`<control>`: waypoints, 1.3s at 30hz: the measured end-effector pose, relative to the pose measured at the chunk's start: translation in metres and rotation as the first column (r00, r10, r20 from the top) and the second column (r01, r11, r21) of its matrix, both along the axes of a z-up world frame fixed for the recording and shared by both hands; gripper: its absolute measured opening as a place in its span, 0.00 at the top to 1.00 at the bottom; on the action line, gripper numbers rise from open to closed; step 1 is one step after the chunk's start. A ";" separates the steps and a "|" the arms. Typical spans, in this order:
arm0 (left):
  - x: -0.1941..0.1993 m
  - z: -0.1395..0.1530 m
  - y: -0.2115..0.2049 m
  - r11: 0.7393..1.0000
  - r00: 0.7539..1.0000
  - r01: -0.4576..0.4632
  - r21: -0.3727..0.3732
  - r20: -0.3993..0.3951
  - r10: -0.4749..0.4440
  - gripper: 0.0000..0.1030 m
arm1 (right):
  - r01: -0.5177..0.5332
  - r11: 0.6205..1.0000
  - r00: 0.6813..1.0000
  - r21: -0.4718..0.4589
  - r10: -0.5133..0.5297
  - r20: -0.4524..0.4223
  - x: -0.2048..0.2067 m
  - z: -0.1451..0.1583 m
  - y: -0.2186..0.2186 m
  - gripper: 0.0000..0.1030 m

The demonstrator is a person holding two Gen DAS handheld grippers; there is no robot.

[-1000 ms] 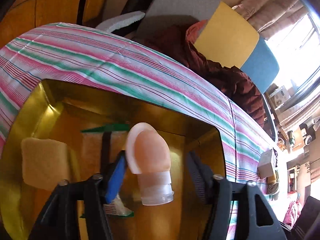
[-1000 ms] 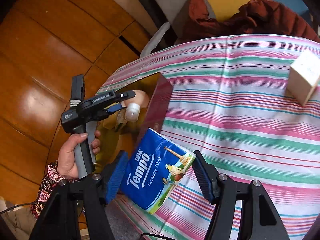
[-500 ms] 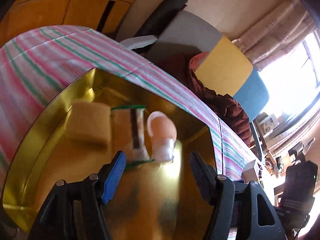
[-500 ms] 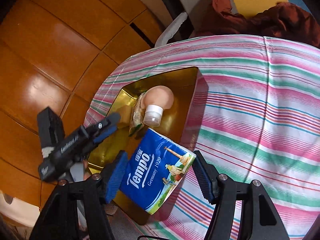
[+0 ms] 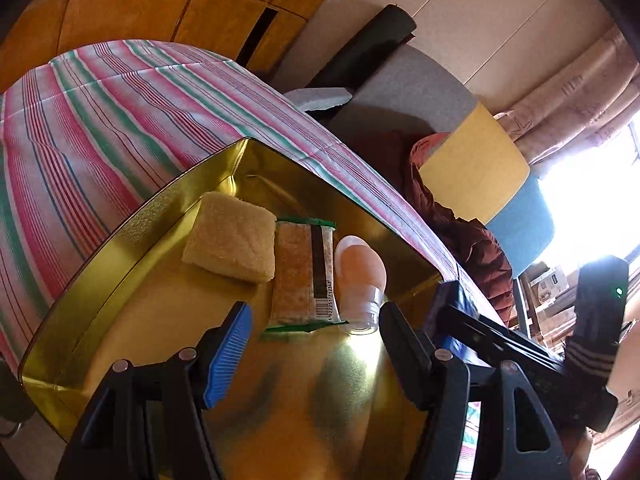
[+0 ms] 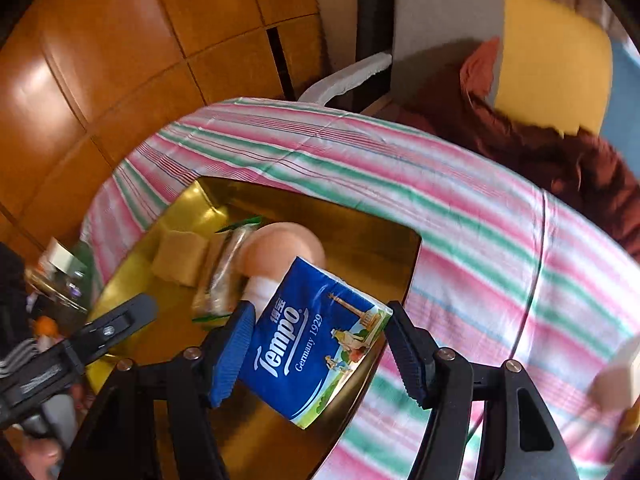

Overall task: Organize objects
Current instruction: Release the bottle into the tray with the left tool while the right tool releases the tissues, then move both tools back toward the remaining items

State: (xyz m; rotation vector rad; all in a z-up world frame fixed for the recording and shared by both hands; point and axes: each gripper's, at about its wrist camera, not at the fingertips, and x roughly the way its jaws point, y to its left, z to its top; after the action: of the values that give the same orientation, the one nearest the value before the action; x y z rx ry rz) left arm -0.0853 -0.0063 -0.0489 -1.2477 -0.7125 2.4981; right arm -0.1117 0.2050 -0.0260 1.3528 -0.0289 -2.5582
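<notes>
Home, living or dining room by my read. My claws work over table under pink-green striped cloth (image 5: 120, 120). Warm wooden parquet floor (image 6: 100, 60) beyond table edge. Upholstered chair in grey, yellow and blue panels (image 5: 476, 160) pushed close, dark red jacket (image 5: 472, 240) dumped on seat. Patterned beige curtain (image 5: 580, 112) beside bright window (image 5: 588, 208). Cardboard boxes and clutter (image 5: 548, 284) stacked further back. Household feel, no lab or shop fittings.
</notes>
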 end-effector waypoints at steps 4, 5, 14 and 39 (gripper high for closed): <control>0.001 0.001 0.000 1.000 1.000 0.001 0.002 -0.005 -0.001 0.35 | -0.002 0.996 1.000 0.089 0.004 -0.021 -0.017 -0.006 -0.009 0.35; 0.000 0.001 0.000 1.000 1.000 0.003 0.002 -0.003 -0.003 0.35 | 0.001 0.994 1.000 0.108 0.002 -0.027 -0.020 -0.007 -0.011 0.35; 0.003 0.000 0.007 1.000 1.000 0.022 -0.003 0.005 -0.022 0.35 | 0.105 0.993 0.992 0.046 -0.101 -0.081 -0.010 -0.003 0.008 0.20; 0.057 0.022 0.093 0.936 0.937 0.327 -0.131 -0.081 -0.339 0.35 | 0.262 0.965 0.964 0.001 -0.262 0.046 0.114 -0.029 0.107 0.14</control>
State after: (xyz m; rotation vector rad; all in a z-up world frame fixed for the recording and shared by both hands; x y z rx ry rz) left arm -0.0287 0.0867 -0.0272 -1.1560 -0.3021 2.3254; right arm 0.0028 0.3116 -0.0545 1.4942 -0.2385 -2.7358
